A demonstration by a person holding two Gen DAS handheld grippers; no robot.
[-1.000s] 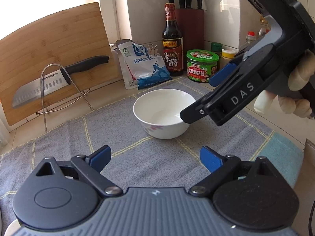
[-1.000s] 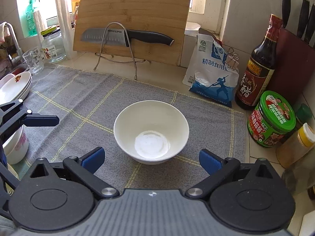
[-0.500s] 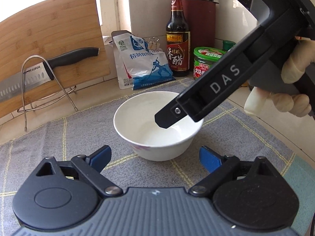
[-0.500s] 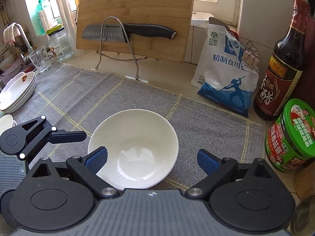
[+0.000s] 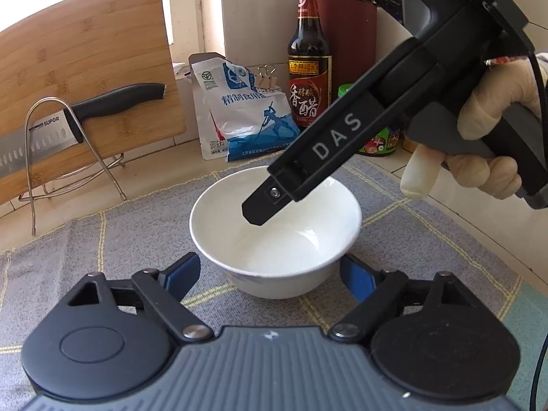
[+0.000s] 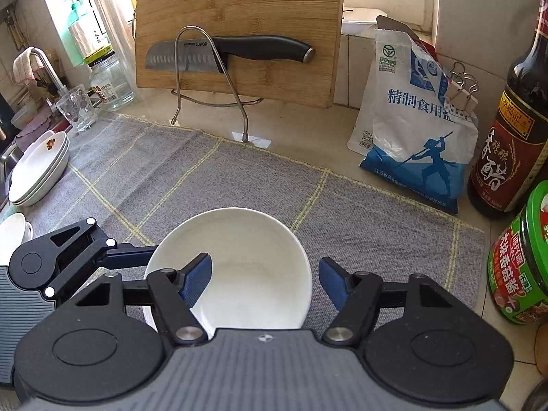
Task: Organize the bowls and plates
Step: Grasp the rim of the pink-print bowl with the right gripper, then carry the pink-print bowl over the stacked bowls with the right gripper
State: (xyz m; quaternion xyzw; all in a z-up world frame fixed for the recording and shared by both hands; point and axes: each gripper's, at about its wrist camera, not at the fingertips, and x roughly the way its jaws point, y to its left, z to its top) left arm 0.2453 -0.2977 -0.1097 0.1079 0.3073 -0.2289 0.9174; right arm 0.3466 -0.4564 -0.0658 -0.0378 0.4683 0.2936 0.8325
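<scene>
A white bowl (image 5: 274, 236) stands upright on the grey cloth (image 5: 102, 239). My left gripper (image 5: 270, 274) is low at its near side, and its jaws are closing with the bowl's lower body between them; a small gap shows at each pad. My right gripper (image 6: 263, 281) comes down over the bowl (image 6: 246, 246). One of its fingers (image 6: 197, 279) is inside the bowl and the other stands just outside the right rim. Those jaws are closing around the bowl's wall, with the pads still apart from it. A gloved hand (image 5: 493, 123) holds it.
Several stacked white plates (image 6: 37, 171) and another white dish (image 6: 12, 236) sit at the cloth's left end. Behind the cloth are a cutting board (image 6: 239, 27), a knife (image 6: 233, 51) on a wire rack, a salt bag (image 6: 411, 120), a vinegar bottle (image 6: 513, 130) and a green-lidded jar (image 6: 520, 260).
Both grippers have come closer to the bowl and sunk. The right gripper's finger has dipped into the bowl and its jaws have narrowed a lot; the left jaws have narrowed a little.
</scene>
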